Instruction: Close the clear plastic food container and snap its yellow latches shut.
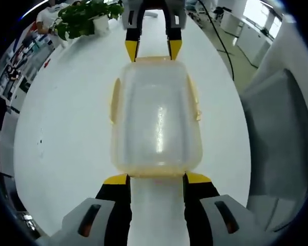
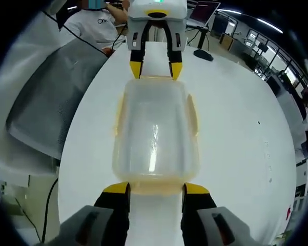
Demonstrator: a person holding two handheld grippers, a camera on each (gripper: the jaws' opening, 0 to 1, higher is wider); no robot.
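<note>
The clear plastic food container (image 1: 156, 120) is lying lid-on in the middle of the white desk (image 1: 61, 128), its yellow latches (image 1: 114, 97) showing along both long sides. The left tool (image 1: 157, 180) and the right tool (image 2: 156, 190) are facing each other across it, each with jaws spread at one short end. A potted plant (image 1: 84, 18) is standing at the desk's far left.

We see a long, smooth white table (image 1: 66, 148) running away from us. A clear plastic food container with yellow latches (image 1: 156, 120) lies on it, lid on; a potted green plant (image 1: 87, 18) stands at the far end.
</note>
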